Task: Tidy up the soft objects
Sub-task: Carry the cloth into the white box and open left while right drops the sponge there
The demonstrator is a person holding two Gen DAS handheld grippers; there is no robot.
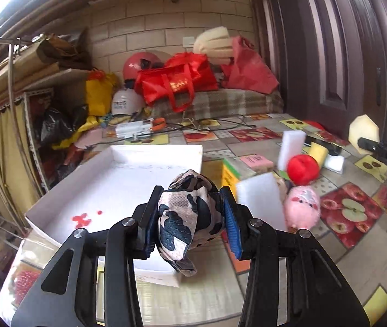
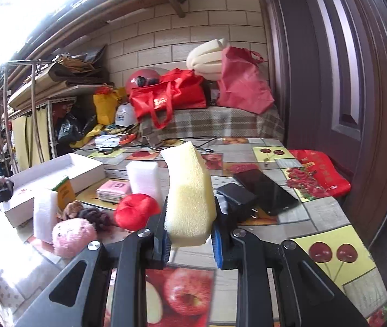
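My left gripper (image 1: pixel 190 212) is shut on a crumpled black-and-white patterned cloth (image 1: pixel 185 218), held above the near edge of a white box (image 1: pixel 117 174). My right gripper (image 2: pixel 190 231) is shut on a pale yellow sponge (image 2: pixel 189 196), lifted over the table; the sponge stands upright between the blue pads. On the table lie a pink plush toy (image 2: pixel 70 235), a red plush ball (image 2: pixel 136 212), white foam blocks (image 2: pixel 45 215) and a pink sponge (image 2: pixel 113 189). The same pink toy (image 1: pixel 302 208) and red ball (image 1: pixel 302 169) show in the left wrist view.
A fruit-patterned tablecloth (image 2: pixel 329 218) covers the table. A black phone (image 2: pixel 267 190) and a small black box (image 2: pixel 237 197) lie right of the sponge. A red packet (image 2: pixel 318 175) sits by the brown door. Red bags (image 1: pixel 177 81) and clutter fill the back.
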